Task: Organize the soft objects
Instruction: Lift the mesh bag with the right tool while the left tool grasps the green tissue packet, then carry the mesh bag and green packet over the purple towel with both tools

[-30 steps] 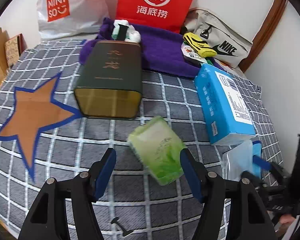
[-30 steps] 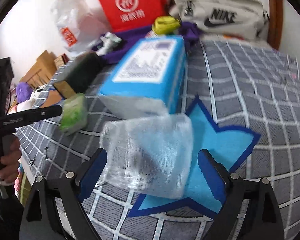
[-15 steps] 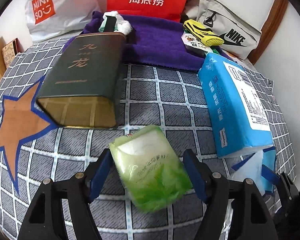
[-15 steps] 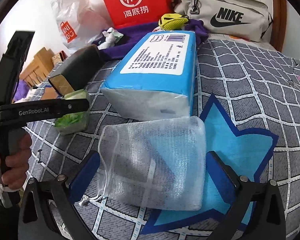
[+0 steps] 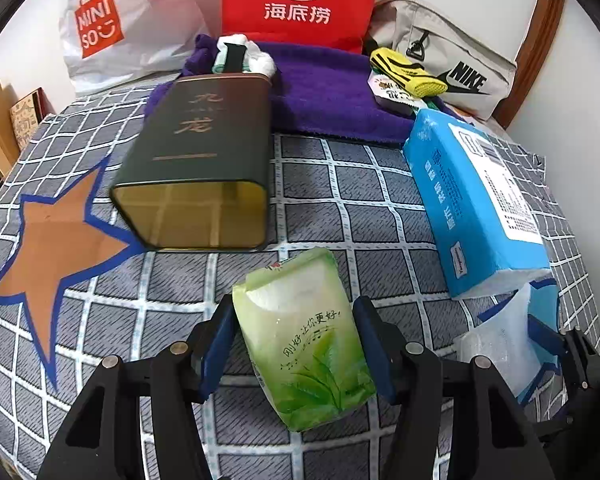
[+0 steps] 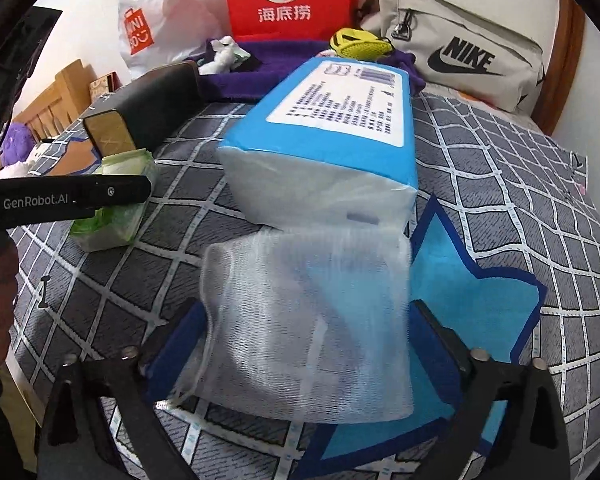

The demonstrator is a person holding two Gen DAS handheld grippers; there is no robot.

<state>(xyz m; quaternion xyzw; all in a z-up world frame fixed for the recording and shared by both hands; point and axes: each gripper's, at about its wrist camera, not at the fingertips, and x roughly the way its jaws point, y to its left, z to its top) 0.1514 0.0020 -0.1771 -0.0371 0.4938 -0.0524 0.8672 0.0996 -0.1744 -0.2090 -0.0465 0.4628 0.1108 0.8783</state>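
Note:
A green tissue pack (image 5: 304,340) lies on the checked bedspread between the blue pads of my left gripper (image 5: 292,332). Its jaws are closing, and both pads touch the pack's sides. From the right wrist view, the same pack (image 6: 116,196) sits under the left gripper's black finger (image 6: 80,198). A white mesh bag (image 6: 308,320) lies partly on a blue star patch (image 6: 472,300). My right gripper (image 6: 300,332) straddles it with jaws closing and the pads against its two edges. The bag (image 5: 496,340) also shows at the left wrist view's right edge.
A large blue tissue pack (image 6: 332,128) lies just beyond the mesh bag. A dark tin box (image 5: 196,168) lies beside an orange star patch (image 5: 56,248). At the back are a purple towel (image 5: 328,92), a red bag (image 5: 300,0), a white bag (image 5: 112,28) and a grey Nike bag (image 5: 452,64).
The left gripper moved forward around the green pack and its pads closed onto it. The right gripper's pads widened around the mesh bag, then came in against its edges.

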